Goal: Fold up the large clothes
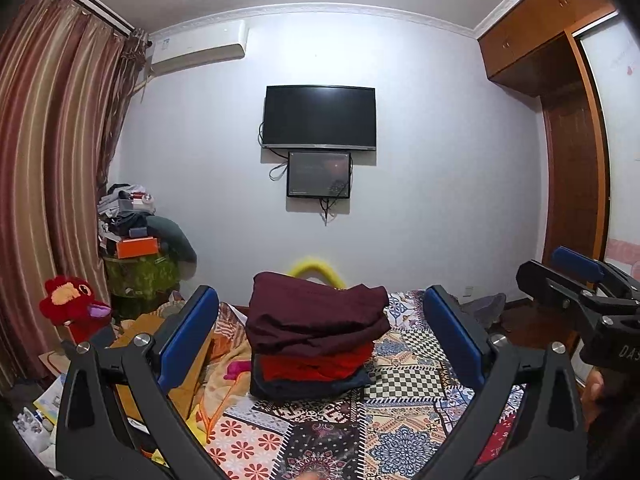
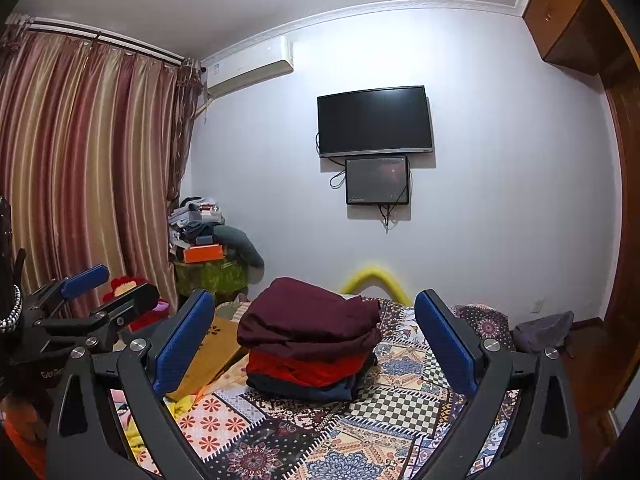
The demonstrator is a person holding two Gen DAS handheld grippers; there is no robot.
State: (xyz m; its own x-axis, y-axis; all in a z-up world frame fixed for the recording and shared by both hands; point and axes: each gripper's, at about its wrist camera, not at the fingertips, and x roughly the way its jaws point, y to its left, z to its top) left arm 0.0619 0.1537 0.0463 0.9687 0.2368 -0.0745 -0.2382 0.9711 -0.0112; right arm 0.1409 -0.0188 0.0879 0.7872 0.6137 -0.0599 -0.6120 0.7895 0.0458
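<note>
Hovering wide open and empty, the left gripper [image 1: 318, 336] and right gripper [image 2: 314, 340] face folded clothes [image 1: 316, 340] stacked on the bedspread [image 1: 404, 412].

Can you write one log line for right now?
left tongs: open, empty | right tongs: open, empty | folded clothes stack: on bed

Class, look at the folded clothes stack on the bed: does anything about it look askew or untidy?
Slightly. The stack sits neatly on the bedspread, but the maroon top garment overhangs the red and dark ones beneath.
</note>
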